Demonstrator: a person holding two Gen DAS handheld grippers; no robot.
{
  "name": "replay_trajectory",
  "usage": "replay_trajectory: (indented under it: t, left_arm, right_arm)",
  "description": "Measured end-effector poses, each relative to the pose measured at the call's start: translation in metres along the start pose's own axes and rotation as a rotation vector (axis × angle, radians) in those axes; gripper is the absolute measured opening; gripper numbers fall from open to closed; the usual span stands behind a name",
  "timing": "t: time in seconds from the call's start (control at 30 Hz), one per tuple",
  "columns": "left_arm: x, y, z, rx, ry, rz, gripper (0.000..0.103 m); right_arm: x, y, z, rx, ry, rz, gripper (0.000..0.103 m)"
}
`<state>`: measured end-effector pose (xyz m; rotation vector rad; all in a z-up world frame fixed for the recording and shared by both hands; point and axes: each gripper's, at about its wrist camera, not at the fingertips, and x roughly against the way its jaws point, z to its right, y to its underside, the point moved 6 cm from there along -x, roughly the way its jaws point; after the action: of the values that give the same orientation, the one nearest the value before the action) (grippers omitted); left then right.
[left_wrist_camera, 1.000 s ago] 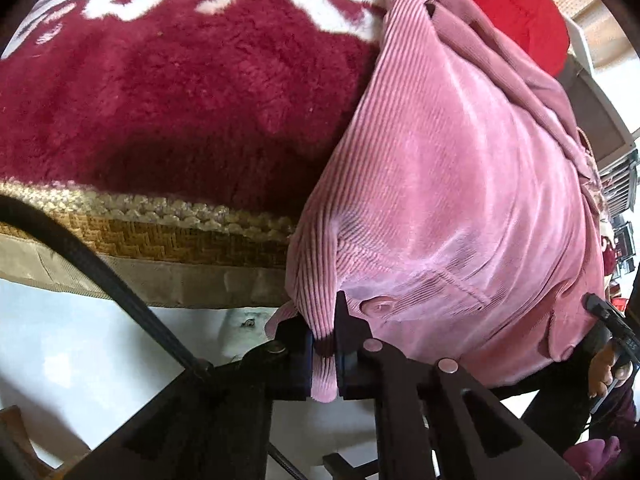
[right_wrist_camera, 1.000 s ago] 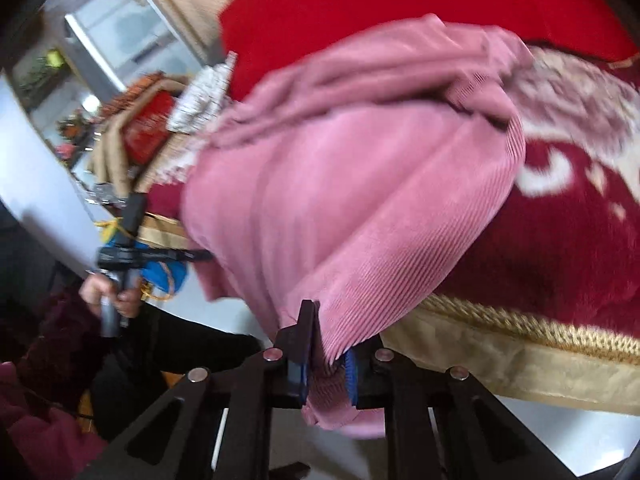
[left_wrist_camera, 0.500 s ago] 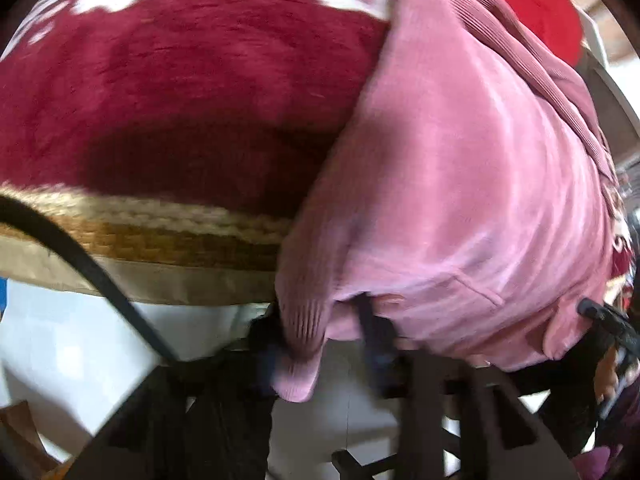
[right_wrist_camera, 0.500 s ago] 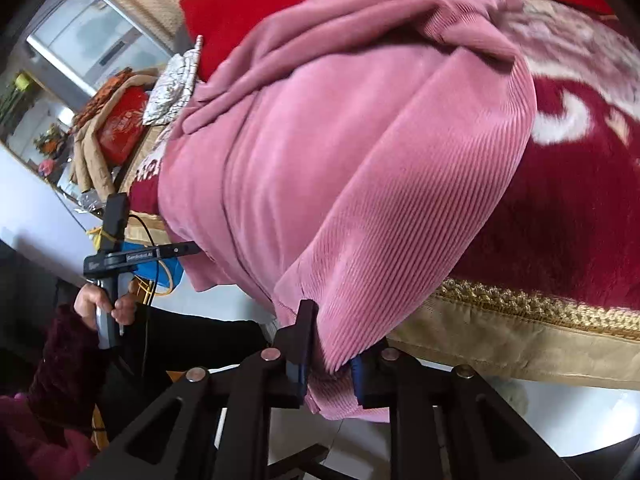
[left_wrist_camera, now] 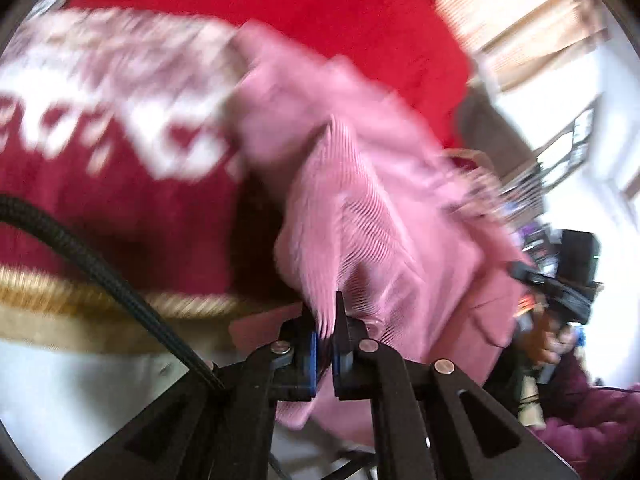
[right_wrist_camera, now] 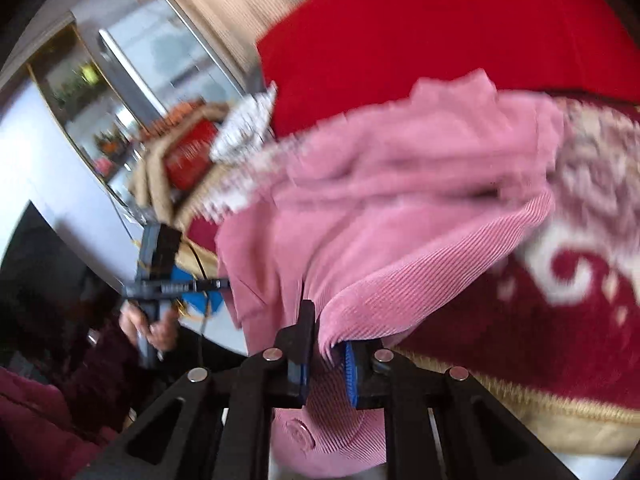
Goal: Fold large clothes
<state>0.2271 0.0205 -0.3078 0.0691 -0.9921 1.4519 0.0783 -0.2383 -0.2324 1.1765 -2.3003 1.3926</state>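
Observation:
A pink corduroy garment (left_wrist_camera: 360,208) lies bunched on a dark red patterned blanket (left_wrist_camera: 100,184). My left gripper (left_wrist_camera: 325,324) is shut on a lower corner of the garment, lifting it off the blanket edge. In the right wrist view the garment (right_wrist_camera: 400,208) is also bunched, and my right gripper (right_wrist_camera: 326,344) is shut on its other lower corner near the blanket's gold border (right_wrist_camera: 540,400). Each view shows the other gripper at its side: right one (left_wrist_camera: 560,296), left one (right_wrist_camera: 160,280). Both views are motion blurred.
A bright red cover (left_wrist_camera: 320,20) lies behind the garment on the bed. The blanket's gold trim (left_wrist_camera: 80,300) marks the near edge above a white floor (left_wrist_camera: 80,400). Cluttered shelves and a glass cabinet (right_wrist_camera: 120,120) stand to one side.
Both grippers have risen and swung forward, lifting the garment's lower edge up over itself. The fabric has bunched and more of the red cover shows behind.

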Motion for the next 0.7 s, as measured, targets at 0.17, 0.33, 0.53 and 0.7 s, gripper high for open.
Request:
replay_trajectory:
  t: [0.17,0.33,0.53,0.7]
  left_arm:
    - [0.026,-0.057,0.019,0.017,0.131,0.116,0.004]
    - [0.046,-0.121,0.035,0.035,0.163,0.240,0.004]
    - [0.015,-0.156,0.015,0.124,0.041,0.317,0.005]
    - [-0.059,-0.142,-0.016,0.219,-0.083,0.164,0.010]
  right_arm:
    - [0.021,-0.063,0.008,-0.060,-0.062,0.141,0.014]
    - [0.028,-0.132,0.057,-0.212,-0.059,0.307,0.014]
    - [0.000,-0.178,0.169,-0.443,0.083,0.378,0.018]
    - [-0.038,-0.156,0.206,-0.611,0.017,0.253,0.018]
